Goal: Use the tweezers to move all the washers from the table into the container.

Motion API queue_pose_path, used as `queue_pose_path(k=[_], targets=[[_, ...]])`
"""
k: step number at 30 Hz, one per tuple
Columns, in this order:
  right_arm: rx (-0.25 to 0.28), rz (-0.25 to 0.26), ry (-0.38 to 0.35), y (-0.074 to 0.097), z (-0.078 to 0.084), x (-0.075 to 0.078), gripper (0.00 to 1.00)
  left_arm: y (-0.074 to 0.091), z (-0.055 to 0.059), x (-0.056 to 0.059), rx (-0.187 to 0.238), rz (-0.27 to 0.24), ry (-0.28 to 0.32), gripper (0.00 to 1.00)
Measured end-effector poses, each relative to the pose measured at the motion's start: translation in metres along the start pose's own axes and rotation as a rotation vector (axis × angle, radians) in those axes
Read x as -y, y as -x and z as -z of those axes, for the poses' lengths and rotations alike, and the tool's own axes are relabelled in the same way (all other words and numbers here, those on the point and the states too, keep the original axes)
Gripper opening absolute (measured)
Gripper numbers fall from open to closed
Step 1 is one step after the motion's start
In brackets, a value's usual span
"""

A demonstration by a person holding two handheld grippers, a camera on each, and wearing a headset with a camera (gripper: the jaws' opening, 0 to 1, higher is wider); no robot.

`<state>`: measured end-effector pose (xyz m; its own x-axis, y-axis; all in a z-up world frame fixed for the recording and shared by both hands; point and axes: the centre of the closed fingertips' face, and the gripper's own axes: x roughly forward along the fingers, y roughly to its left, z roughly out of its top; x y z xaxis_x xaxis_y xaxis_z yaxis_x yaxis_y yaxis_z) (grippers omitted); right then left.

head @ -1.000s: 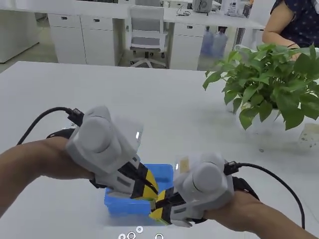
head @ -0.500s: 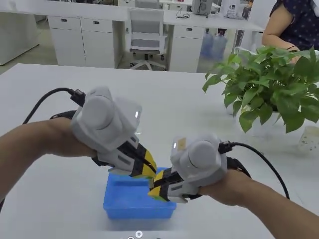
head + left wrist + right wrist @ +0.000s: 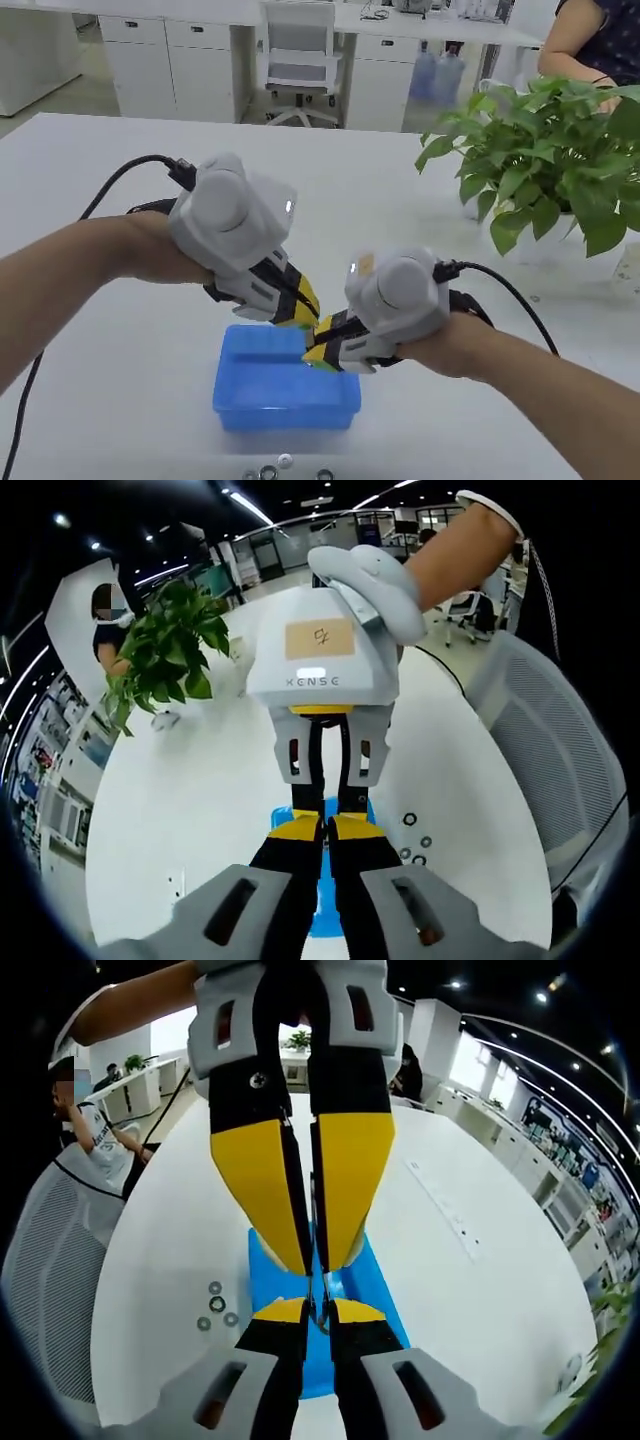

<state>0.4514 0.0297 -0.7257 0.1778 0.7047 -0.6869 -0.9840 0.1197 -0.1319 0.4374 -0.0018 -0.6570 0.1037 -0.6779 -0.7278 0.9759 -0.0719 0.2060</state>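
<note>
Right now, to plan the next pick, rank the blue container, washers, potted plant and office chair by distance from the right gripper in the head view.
From the right gripper:
1. Blue container, directly beneath it.
2. Washers, at the table's near edge.
3. Potted plant, far right on the table.
4. Office chair, beyond the table.

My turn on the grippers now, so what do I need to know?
Left gripper shut, right gripper shut; their tongs meet tip to tip above the blue container. A thin metal sliver, probably the tweezers, sits pinched in the right tongs. Four washers lie on the table beside the container. I see none inside it, so nothing looks done. To do: pick up each washer with the tweezers and drop it in.
</note>
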Motion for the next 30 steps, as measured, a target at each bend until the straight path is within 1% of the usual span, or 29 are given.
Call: queue_pose_path(k=[6, 9, 13, 16, 19, 22, 26, 27, 30], targets=[[0.0, 0.001, -0.021, -0.009, 0.011, 0.008, 0.09, -0.012, 0.009, -0.007, -0.005, 0.003, 0.016, 0.06], [-0.011, 0.008, -0.021, -0.016, 0.018, 0.012, 0.09, -0.02, 0.015, -0.011, -0.008, 0.001, 0.022, 0.06], [-0.015, -0.001, -0.042, -0.025, 0.025, 0.014, 0.1, -0.028, 0.023, -0.012, -0.015, 0.013, 0.033, 0.06], [-0.02, -0.006, -0.043, -0.032, 0.031, 0.015, 0.1, -0.034, 0.03, -0.013, -0.018, 0.017, 0.037, 0.06], [-0.026, -0.012, -0.049, -0.039, 0.037, 0.016, 0.1, -0.039, 0.037, -0.014, -0.013, 0.016, 0.056, 0.06], [-0.032, -0.018, -0.058, -0.044, 0.041, 0.017, 0.1, -0.043, 0.042, -0.014, -0.015, 0.016, 0.062, 0.06], [-0.049, -0.022, -0.054, -0.048, 0.045, 0.016, 0.1, -0.047, 0.047, -0.015, -0.019, 0.018, 0.07, 0.06], [-0.043, -0.021, -0.061, -0.048, 0.044, 0.017, 0.1, -0.046, 0.046, -0.017, -0.006, 0.015, 0.079, 0.06], [-0.041, -0.021, -0.066, -0.047, 0.044, 0.018, 0.1, -0.046, 0.046, -0.017, -0.003, 0.018, 0.083, 0.06]])
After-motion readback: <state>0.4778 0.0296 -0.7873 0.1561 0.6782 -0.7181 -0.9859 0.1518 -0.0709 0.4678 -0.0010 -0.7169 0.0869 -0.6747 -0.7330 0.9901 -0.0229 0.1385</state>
